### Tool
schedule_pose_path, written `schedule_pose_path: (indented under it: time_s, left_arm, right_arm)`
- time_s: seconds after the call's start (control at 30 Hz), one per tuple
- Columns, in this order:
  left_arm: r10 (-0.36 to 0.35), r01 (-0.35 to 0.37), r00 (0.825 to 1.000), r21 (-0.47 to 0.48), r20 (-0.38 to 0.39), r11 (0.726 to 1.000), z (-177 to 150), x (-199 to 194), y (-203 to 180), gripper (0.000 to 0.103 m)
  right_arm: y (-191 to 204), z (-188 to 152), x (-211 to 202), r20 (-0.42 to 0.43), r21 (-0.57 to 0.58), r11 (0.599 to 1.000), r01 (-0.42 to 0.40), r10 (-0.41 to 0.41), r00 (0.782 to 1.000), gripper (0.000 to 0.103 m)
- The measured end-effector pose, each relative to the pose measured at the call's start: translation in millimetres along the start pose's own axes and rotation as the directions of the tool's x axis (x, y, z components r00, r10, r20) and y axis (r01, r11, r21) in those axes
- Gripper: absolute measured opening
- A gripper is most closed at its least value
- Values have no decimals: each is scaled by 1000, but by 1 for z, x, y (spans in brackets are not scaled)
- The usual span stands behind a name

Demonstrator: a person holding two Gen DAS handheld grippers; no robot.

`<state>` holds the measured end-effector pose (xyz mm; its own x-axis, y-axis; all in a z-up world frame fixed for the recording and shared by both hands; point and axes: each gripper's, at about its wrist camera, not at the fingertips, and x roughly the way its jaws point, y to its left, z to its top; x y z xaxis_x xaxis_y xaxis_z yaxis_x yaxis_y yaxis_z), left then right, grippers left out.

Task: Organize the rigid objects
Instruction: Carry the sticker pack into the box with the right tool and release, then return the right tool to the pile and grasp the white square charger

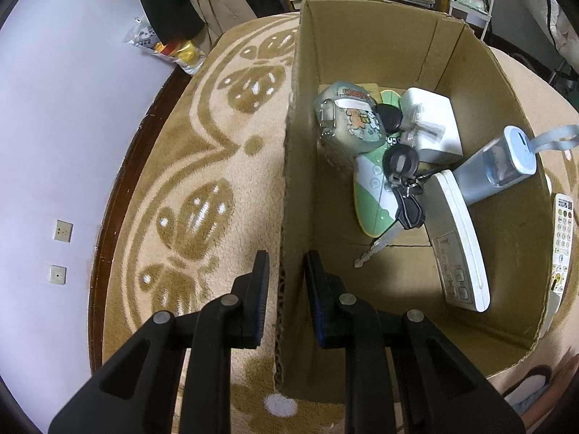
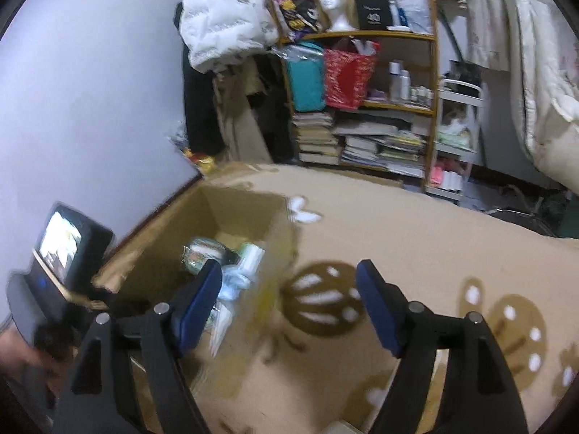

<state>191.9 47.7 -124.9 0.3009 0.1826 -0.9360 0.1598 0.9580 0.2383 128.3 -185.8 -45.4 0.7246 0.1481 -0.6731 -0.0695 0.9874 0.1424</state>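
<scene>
An open cardboard box (image 1: 362, 36) stands on a tan patterned rug (image 1: 202, 166). Inside lie a clear cartoon pouch (image 1: 347, 119), a green and white device (image 1: 372, 188), a white adapter (image 1: 434, 123), a bunch of keys (image 1: 401, 184), a white flat device (image 1: 459, 242) and a grey-blue bottle (image 1: 495, 166). My left gripper (image 1: 286, 271) is shut on the box's left wall, one pad on each side. In the blurred right wrist view, my right gripper (image 2: 289, 282) hovers open with nothing between its fingers, over the rug beside the box (image 2: 163, 253).
A white remote control (image 1: 562, 238) lies on the rug just outside the box's right wall. A lilac wall (image 1: 54, 108) borders the rug on the left. Shelves (image 2: 362, 108) with books and clutter stand behind. The left hand's device with a lit screen (image 2: 68, 249) shows at the left.
</scene>
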Motion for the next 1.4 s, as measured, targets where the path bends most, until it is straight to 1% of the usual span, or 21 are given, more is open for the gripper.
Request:
schedule_pose_path:
  time_s: [0.1, 0.2, 0.33, 0.43, 0.5, 0.6, 0.63, 0.67, 0.7, 0.77, 0.83, 0.9, 0.93, 1.03, 1.13, 1.4]
  left_arm:
    - [11, -11, 1000, 12, 5, 1000, -1, -1, -1, 20]
    - [15, -15, 1000, 10, 3, 1000, -1, -2, -1, 20]
    - [20, -20, 1000, 11, 2, 1000, 0, -1, -1, 20]
    - [31, -31, 1000, 20, 4, 999, 0, -1, -3, 20]
    - [35, -35, 999, 22, 5, 999, 0, -1, -3, 20]
    - [30, -30, 1000, 18, 4, 999, -1, -1, -2, 20]
    - [27, -27, 1000, 16, 4, 1000, -1, -1, -2, 20]
    - [26, -26, 1000, 15, 3, 1000, 0, -1, -1, 20]
    - [23, -23, 1000, 12, 3, 1000, 0, -1, -1, 20]
    - [25, -25, 1000, 13, 6, 1000, -1, -1, -1, 20]
    - [35, -35, 999, 17, 7, 999, -1, -1, -2, 20]
    - [46, -47, 999, 24, 9, 999, -1, -2, -4, 20]
    - [51, -52, 999, 28, 11, 998, -1, -2, -5, 20]
    - [47, -47, 999, 23, 8, 999, -1, -1, -5, 20]
    - [43, -44, 999, 20, 7, 999, -1, -1, -4, 20]
    - [41, -41, 999, 18, 8, 999, -1, -1, -3, 20]
  right_arm:
    - [-15, -14, -5, -42, -8, 998, 63, -64, 997, 87]
    - [-28, -29, -10, -96, -11, 996, 86, -86, 992, 87]
    - [-43, -55, -12, -168, 16, 995, 96, -92, 982, 87]
    - [-44, -72, -7, -222, 12, 996, 93, -88, 971, 87]
    - [-44, -82, -3, -268, 13, 995, 98, -91, 959, 87]
    - [-50, -97, 2, -306, 54, 993, 108, -86, 948, 87]
    - [-52, -102, 5, -327, 69, 992, 108, -80, 942, 85]
    - [-52, -106, 8, -344, 75, 991, 108, -76, 936, 79]
    - [-52, -110, 10, -352, 73, 992, 107, -75, 933, 77]
    - [-49, -114, 14, -379, 44, 992, 121, -95, 921, 76]
    - [-46, -118, 18, -403, 28, 993, 118, -97, 910, 75]
    - [-45, -124, 25, -443, 30, 993, 112, -87, 892, 70]
    - [-45, -128, 28, -463, 35, 993, 109, -81, 883, 69]
    - [-44, -136, 35, -489, 64, 993, 96, -53, 871, 69]
    - [-40, -138, 36, -479, 43, 993, 106, -73, 875, 69]
    - [-40, -136, 40, -452, 92, 990, 104, -52, 890, 69]
